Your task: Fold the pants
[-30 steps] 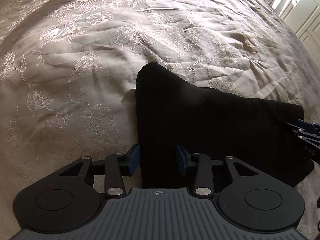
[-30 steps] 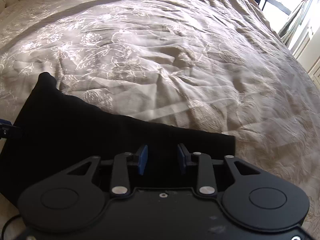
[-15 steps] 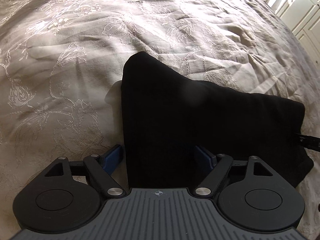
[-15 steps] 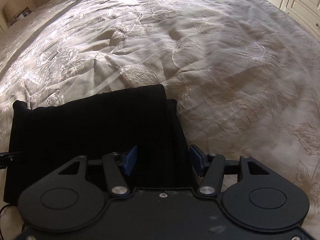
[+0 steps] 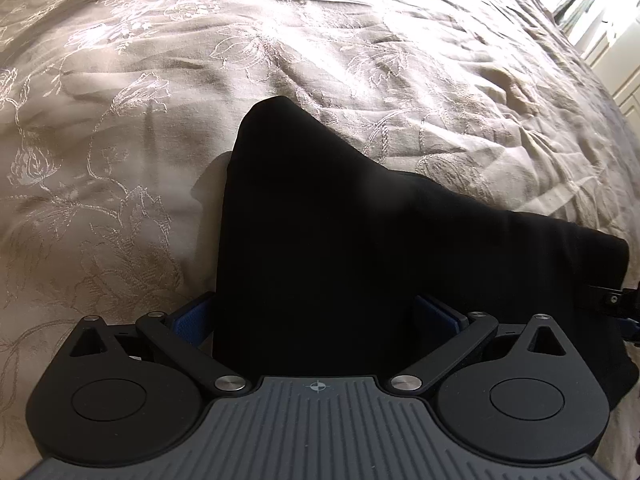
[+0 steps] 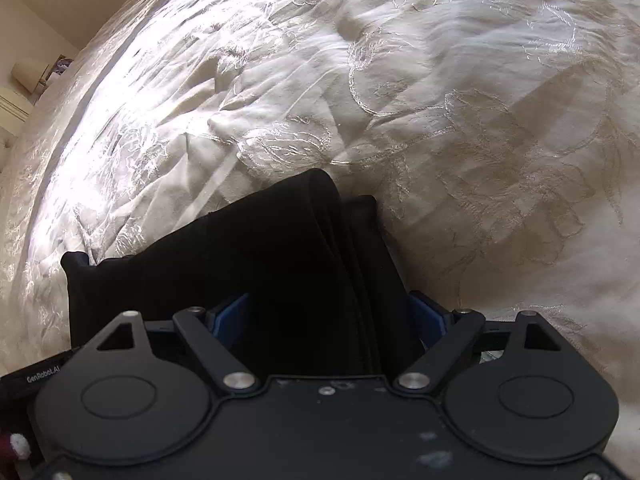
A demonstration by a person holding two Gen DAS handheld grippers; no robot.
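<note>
Left gripper: jaws spread wide and opening; blue pads are set apart on either side of the near left part of the pants, with cloth between them but not pressed. Nothing is held.

Right gripper: jaws likewise spread wide and opening, the blue pads clear of the cloth; the stacked, layered end of the pants lies between them, not gripped.

Pants: black, folded into a compact bundle, laid on the bedspread (beige, with embroidered flowers, creased) toward its near edge.

Writing: "GenRobot.AI" is read in white on a black part at the lower left of the right wrist view. A small crosshair mark is seen on the ribbed grey body of the left gripper.
</note>
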